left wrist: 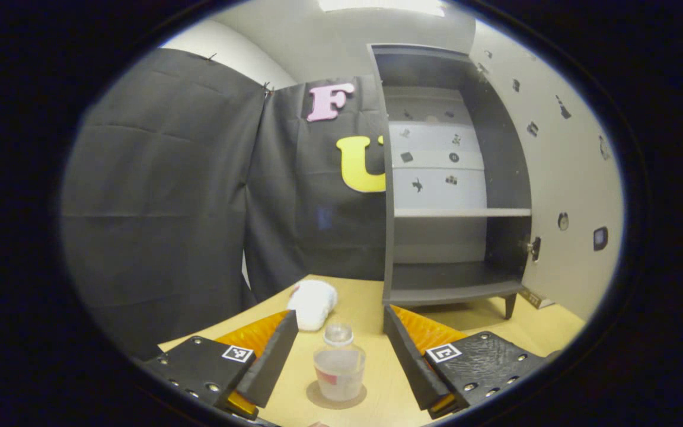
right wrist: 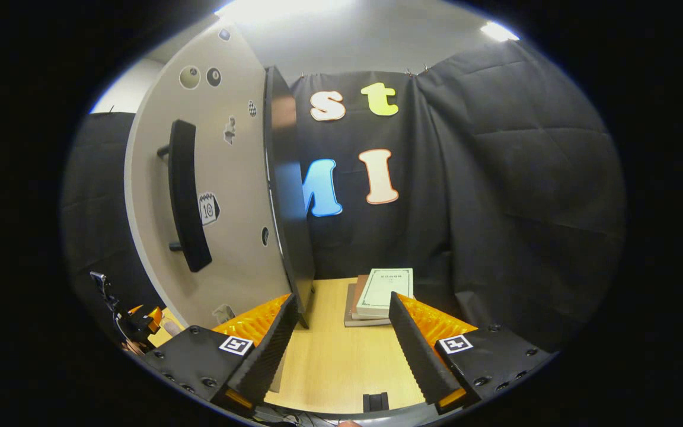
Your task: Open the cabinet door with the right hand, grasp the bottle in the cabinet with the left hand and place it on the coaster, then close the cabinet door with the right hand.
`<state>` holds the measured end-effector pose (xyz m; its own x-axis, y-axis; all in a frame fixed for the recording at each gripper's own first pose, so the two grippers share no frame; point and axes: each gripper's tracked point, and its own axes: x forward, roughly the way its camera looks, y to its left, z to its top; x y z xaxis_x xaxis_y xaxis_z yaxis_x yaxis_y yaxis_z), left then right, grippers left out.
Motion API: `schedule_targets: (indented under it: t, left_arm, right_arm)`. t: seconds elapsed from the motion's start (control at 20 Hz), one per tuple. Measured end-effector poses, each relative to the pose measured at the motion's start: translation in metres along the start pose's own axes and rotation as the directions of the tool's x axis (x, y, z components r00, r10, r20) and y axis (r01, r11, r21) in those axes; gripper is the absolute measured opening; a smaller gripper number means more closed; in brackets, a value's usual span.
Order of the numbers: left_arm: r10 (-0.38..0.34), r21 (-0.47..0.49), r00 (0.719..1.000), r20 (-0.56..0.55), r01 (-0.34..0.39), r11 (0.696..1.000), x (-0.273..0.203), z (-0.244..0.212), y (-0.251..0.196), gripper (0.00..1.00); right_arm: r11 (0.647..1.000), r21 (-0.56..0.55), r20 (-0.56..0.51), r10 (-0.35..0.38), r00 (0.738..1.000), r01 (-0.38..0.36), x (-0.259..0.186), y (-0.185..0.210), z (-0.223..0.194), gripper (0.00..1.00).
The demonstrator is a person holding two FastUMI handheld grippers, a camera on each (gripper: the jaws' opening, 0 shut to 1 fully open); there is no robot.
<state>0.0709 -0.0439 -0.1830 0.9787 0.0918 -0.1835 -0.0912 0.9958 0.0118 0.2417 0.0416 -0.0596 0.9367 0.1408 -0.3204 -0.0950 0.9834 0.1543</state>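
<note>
- Left gripper [left wrist: 340,350] sits nearest the lens in the left gripper view, jaws spread wide, both fingers clear of the bottle.
- Bottle [left wrist: 339,366] stands upright on the coaster [left wrist: 318,398], between the two fingers without touching either; clear body, clear cap.
- Coaster is a round brown disc on the wooden table [left wrist: 371,296], in front of the cabinet [left wrist: 454,178].
- White cloth-like lump [left wrist: 313,303] lies on the table just left of the cabinet's front corner, behind the bottle.
- Cabinet stands open; its shelf and bottom compartment hold nothing visible. Cabinet door [left wrist: 561,178] is swung out to the right of the cabinet.
- Right gripper [right wrist: 338,341], in the right gripper view, also has its jaws apart, gripping nothing.
- Door's outer face with the dark handle [right wrist: 186,196] is left of that gripper; the door edge comes down just above its left finger. Cannot tell if they touch.
- Stack of books [right wrist: 380,293] lies on the table beyond the door.
</note>
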Motion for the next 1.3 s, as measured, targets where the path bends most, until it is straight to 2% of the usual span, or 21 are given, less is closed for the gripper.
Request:
schedule_targets:
  t: [0.05,0.1,0.15,0.2,0.25,0.3,0.35,0.45,0.55,0.75,1.05,1.15,1.3]
  left_arm:
    - [-0.008,0.005,1.000,0.023,0.007,1.000,-0.004,0.023,0.000,0.88]
    - [-0.015,0.010,0.999,0.034,0.015,1.000,-0.007,0.042,0.000,0.88]
    - [-0.027,0.015,0.999,0.043,0.026,1.000,-0.010,0.060,0.000,0.89]
    - [-0.033,0.019,0.998,0.050,0.032,0.999,-0.011,0.077,0.002,0.89]
    - [-0.038,0.022,0.998,0.053,0.037,0.999,-0.015,0.090,0.005,0.89]
    - [-0.037,0.024,0.998,0.059,0.036,0.999,-0.018,0.101,0.010,0.89]
    - [-0.037,0.028,0.998,0.058,0.036,0.999,-0.021,0.109,0.015,0.89]
    - [-0.032,0.036,0.998,0.046,0.030,0.999,-0.026,0.118,0.024,0.88]
    - [-0.055,0.024,0.998,0.027,0.055,0.998,-0.027,0.123,0.030,0.91]
    - [-0.065,0.032,0.998,0.025,0.064,0.997,-0.032,0.140,0.051,0.88]
    - [-0.063,0.039,0.997,0.051,0.061,0.997,-0.029,0.158,0.105,0.89]
    - [-0.049,0.013,0.997,0.063,0.048,0.999,-0.027,0.160,0.122,0.88]
    - [-0.040,-0.017,0.998,0.050,0.040,0.999,-0.023,0.151,0.141,0.90]
  right_arm:
    - [0.999,0.026,0.018,0.036,0.999,-0.036,-0.001,0.007,0.007,0.98]
    - [0.995,0.050,0.041,0.083,0.996,-0.085,-0.002,0.016,0.014,0.93]
    - [0.989,0.066,0.066,0.128,0.989,-0.133,-0.003,0.026,0.022,0.98]
    - [0.982,0.073,0.085,0.169,0.982,-0.175,-0.004,0.033,0.027,0.93]
    - [0.975,0.070,0.100,0.204,0.974,-0.212,-0.006,0.041,0.032,0.93]
    - [0.969,0.063,0.120,0.231,0.966,-0.239,-0.009,0.045,0.038,0.93]
    - [0.967,0.052,0.142,0.240,0.960,-0.250,-0.011,0.050,0.046,0.97]
    - [0.973,0.022,0.170,0.221,0.960,-0.228,-0.009,0.049,0.059,0.97]
    - [0.981,-0.005,0.172,0.194,0.966,-0.196,0.000,0.051,0.067,0.97]
    - [0.984,-0.012,0.179,0.175,0.968,-0.175,0.011,0.071,0.077,0.98]
    - [0.998,-0.022,0.208,0.065,0.976,-0.062,0.007,0.075,0.083,0.96]
    - [0.998,-0.023,0.199,0.069,0.978,-0.066,0.010,0.085,0.080,0.96]
    - [0.993,-0.035,0.176,0.118,0.977,-0.113,0.010,0.117,0.077,0.96]
